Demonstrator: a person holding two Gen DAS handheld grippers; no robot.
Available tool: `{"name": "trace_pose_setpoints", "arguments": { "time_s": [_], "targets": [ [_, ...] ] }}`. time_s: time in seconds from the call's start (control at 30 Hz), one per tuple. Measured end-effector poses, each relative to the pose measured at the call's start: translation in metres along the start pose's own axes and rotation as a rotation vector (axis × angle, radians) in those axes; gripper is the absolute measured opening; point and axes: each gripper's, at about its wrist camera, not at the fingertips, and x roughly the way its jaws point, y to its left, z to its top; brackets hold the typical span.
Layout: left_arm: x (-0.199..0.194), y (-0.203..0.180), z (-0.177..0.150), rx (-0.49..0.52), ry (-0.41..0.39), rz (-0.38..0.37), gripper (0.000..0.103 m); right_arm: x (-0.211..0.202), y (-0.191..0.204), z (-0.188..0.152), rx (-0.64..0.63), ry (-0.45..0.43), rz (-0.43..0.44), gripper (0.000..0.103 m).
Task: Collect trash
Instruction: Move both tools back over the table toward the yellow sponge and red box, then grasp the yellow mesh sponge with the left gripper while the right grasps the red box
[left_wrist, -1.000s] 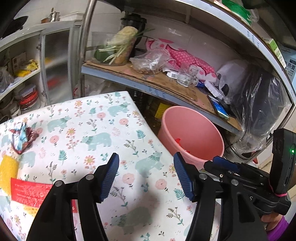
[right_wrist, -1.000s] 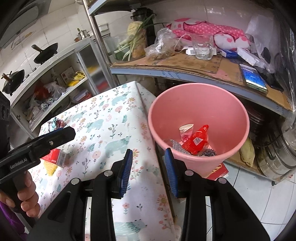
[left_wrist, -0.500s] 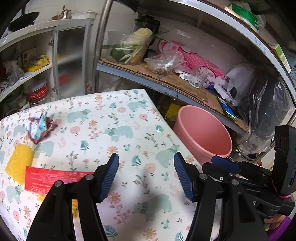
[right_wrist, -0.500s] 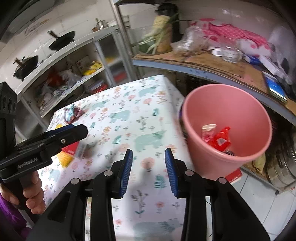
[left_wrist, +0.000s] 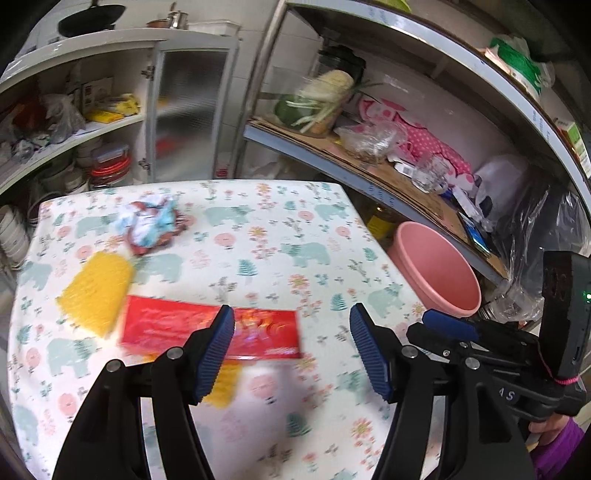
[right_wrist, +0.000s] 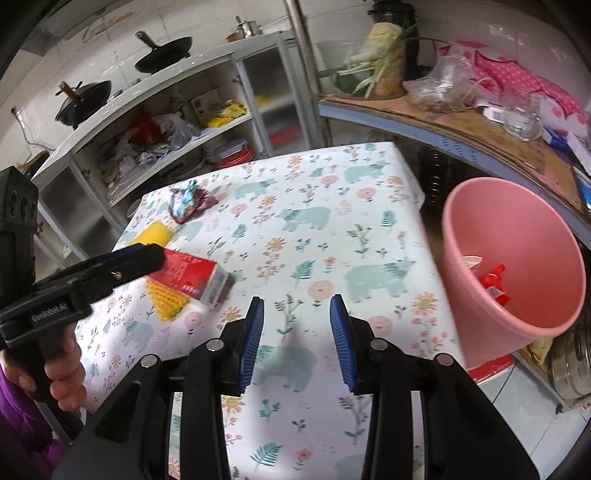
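Reaching for the red box (left_wrist: 210, 328) at lower centre of the counter (left_wrist: 280, 236), the left gripper (left_wrist: 291, 354) fingers are opening, nothing between them — a straddle across its narrow sides is advised. Right gripper (right_wrist: 297, 339) fingers, also opening, hold nothing.

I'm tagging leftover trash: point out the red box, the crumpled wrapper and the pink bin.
red box (right_wrist: 190, 271), right wrist view, top face.
crumpled wrapper (left_wrist: 153, 225), left wrist view, middle.
pink bin (right_wrist: 491, 221), right wrist view, inner wall.
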Motion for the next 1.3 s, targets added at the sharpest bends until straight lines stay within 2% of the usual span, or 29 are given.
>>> {"name": "trace_pose_setpoints", "arguments": {
  "time_s": [0.07,0.4,0.63,0.9,1.0,1.3],
  "targets": [
    [-0.009,0.010,-0.003,-0.009,-0.012,0.015,0.065,0.001,0.004,-0.001,-0.008,0.001,0.011,0.047],
    [-0.044,0.071,-0.028,-0.096,-0.036,0.145,0.067,0.010,0.024,-0.002,-0.068,0.031,0.065,0.048],
    [-0.049,0.106,-0.049,-0.168,-0.003,0.216,0.067,0.017,0.052,0.014,-0.206,0.043,0.130,0.048],
    [-0.049,0.119,-0.054,-0.192,0.005,0.228,0.067,0.039,0.094,0.032,-0.417,0.119,0.183,0.048],
    [-0.048,0.122,-0.052,-0.189,0.011,0.229,0.067,0.055,0.109,0.038,-0.507,0.168,0.182,0.056],
    [-0.040,0.135,-0.037,-0.168,0.028,0.253,0.067,0.099,0.142,0.044,-0.708,0.272,0.204,0.056]
  ]
}}
